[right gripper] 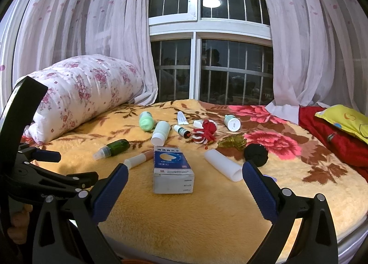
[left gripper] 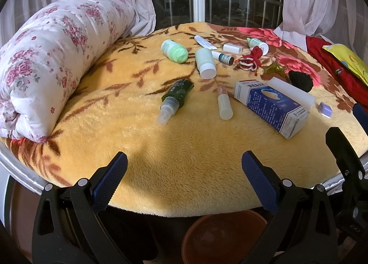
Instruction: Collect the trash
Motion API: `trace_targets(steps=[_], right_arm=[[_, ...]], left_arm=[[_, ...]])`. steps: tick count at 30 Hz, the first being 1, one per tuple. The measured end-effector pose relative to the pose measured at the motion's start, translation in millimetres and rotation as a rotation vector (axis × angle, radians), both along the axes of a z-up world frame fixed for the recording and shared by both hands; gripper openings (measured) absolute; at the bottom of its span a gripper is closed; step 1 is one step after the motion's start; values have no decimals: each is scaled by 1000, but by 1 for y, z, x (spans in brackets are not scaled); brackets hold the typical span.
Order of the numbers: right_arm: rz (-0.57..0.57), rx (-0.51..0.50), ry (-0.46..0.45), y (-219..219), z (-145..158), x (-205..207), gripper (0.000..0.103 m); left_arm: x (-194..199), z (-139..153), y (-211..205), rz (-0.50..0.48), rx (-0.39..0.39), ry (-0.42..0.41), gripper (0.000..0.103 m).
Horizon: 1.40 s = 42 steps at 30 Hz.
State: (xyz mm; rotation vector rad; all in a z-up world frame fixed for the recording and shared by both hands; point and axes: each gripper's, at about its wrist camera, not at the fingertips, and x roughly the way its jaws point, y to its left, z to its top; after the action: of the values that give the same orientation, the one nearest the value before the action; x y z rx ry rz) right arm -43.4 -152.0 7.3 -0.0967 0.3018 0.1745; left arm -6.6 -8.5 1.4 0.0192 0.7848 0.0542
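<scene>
Trash lies scattered on a yellow floral blanket [left gripper: 184, 162] [right gripper: 207, 218]. A blue and white carton [left gripper: 271, 108] [right gripper: 173, 170] lies nearest. Beside it are a white foam roll [left gripper: 292, 90] [right gripper: 224, 167], a dark green spray bottle [left gripper: 176, 99] [right gripper: 112, 147], a slim tube [left gripper: 224, 102] [right gripper: 138, 159], pale green bottles [left gripper: 174, 51] [right gripper: 146, 121] and a white-capped bottle [left gripper: 205, 63] [right gripper: 161, 133]. My left gripper [left gripper: 184, 169] is open at the bed's near edge, holding nothing. My right gripper [right gripper: 185, 181] is open, with the carton lying between its fingers in that view.
A rolled floral quilt [left gripper: 50, 56] [right gripper: 87, 93] lies at the left. Red knotted yarn [left gripper: 251, 58] [right gripper: 205, 134], a black ball [left gripper: 300, 80] [right gripper: 256, 154] and a red cloth with a yellow pillow [right gripper: 345, 123] are on the right. A brown bin [left gripper: 223, 238] stands below the bed edge. Curtains and a barred window stand behind.
</scene>
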Motion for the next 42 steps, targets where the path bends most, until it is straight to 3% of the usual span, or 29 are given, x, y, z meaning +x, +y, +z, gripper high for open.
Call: trace_targets(steps=[6, 11, 18, 20, 21, 22, 31, 36, 42], right_arm=[[28, -26, 33, 8, 1, 12, 98], [2, -111, 109, 26, -4, 40, 98], [2, -159, 312, 44, -18, 92, 97], [13, -158, 394, 46, -26, 107, 74], [31, -141, 446, 46, -31, 115, 54], [47, -107, 479, 43, -34, 121, 53], [53, -27, 395, 22, -13, 100, 51], [32, -4, 331, 2, 13, 84, 51], [-16, 53, 294, -33, 29, 66, 51]], left_arm=[[2, -2, 13, 28, -10, 4, 97], [1, -1, 28, 62, -3, -15, 97], [2, -1, 31, 51, -9, -18, 97], [4, -2, 32, 49, -16, -13, 97], [5, -3, 33, 48, -22, -10, 97], [6, -4, 33, 46, -29, -6, 97], [27, 4, 22, -80, -136, 2, 97], [49, 15, 0, -131, -146, -34, 96], [84, 8, -25, -165, -130, -5, 94]])
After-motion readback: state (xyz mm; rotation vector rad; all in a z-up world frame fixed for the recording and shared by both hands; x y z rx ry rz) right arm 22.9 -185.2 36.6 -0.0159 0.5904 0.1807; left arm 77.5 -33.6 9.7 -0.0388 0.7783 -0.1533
